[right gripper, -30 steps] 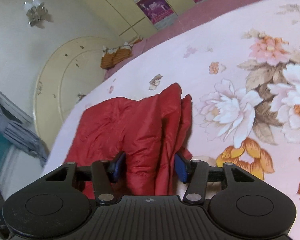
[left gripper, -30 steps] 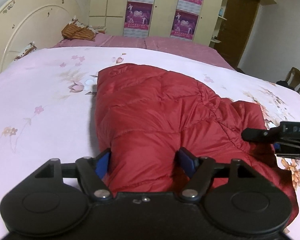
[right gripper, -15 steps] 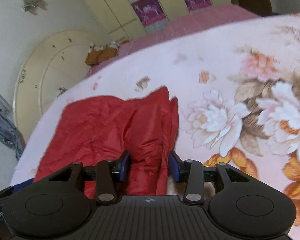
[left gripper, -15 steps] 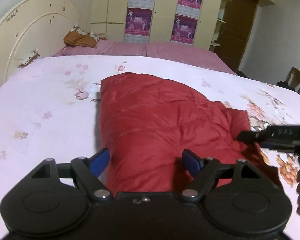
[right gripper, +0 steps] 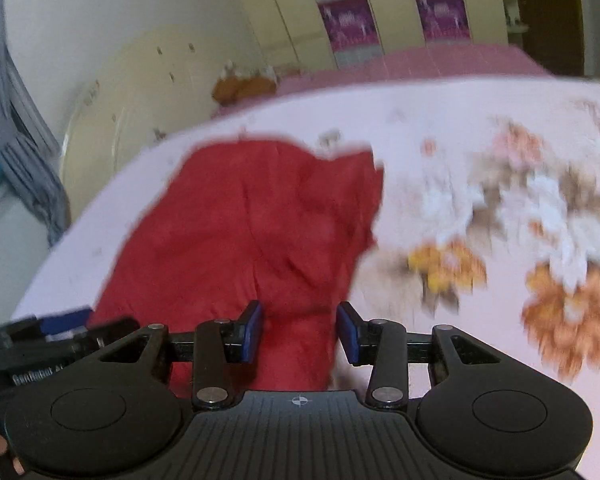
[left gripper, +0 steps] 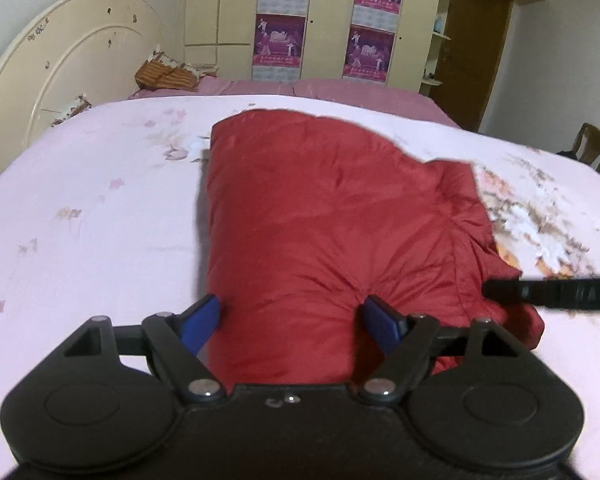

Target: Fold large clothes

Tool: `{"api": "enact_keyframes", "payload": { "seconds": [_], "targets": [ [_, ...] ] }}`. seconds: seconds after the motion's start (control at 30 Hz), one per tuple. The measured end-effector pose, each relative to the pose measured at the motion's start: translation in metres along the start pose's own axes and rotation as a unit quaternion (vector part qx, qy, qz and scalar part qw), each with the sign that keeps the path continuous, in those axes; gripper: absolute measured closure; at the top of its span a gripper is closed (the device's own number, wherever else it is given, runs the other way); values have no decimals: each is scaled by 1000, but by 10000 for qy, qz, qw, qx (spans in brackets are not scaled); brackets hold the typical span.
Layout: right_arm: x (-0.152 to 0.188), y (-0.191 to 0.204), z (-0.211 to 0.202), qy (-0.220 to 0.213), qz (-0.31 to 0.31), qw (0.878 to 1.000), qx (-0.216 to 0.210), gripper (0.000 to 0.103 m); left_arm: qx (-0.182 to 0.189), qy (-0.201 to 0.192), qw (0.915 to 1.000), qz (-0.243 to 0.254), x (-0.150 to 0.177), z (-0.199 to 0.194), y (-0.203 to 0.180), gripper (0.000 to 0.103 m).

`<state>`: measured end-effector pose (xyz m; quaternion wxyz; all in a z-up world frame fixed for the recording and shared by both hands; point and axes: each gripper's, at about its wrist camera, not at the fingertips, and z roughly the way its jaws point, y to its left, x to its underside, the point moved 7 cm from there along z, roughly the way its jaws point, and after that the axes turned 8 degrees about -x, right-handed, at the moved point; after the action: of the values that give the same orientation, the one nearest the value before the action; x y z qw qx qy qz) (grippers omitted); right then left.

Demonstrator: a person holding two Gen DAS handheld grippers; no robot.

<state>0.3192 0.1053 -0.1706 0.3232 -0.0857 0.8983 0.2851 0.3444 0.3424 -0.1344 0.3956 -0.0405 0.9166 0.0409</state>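
A red padded jacket (left gripper: 332,216) lies on the flowered bedspread (left gripper: 92,216), stretching away ahead of both tongs. The left gripper (left gripper: 296,322) straddles a thick bulge of its near edge; its jaws have just been opening, and we cannot tell whether the blue pads (left gripper: 200,322) still press the fabric or merely flank it. The right gripper (right gripper: 300,330) pinches a narrower bunched fold of the same near edge between its pads (right gripper: 251,332); its view is blurred. We judge the step in hand to be carrying this near edge over the body of the jacket. To do it well, we keep both tongs level with each other, hold the edge taut between them, and confirm the left grip before lifting, lest the bulky padding slip out.
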Motion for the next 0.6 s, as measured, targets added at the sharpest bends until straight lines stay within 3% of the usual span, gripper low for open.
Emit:
{"api": "enact_keyframes", "payload": {
  "seconds": [0.13,0.2,0.4,0.6],
  "targets": [
    [15,-7,18,172,-90,9997,159,62,-17,-15,9998,174,3,2,-1,25],
    [16,-8,16,206,119,9996,125,62,-12,10,9999,120,1,3,3,23],
    [20,-5,24,371,-122,9990,233,62,-36,118,9999,-78,-5,6,7,16],
    [20,2,33,504,-528,9963,458,62,-278,284,9989,-258,-7,3,7,0]
  ]
}}
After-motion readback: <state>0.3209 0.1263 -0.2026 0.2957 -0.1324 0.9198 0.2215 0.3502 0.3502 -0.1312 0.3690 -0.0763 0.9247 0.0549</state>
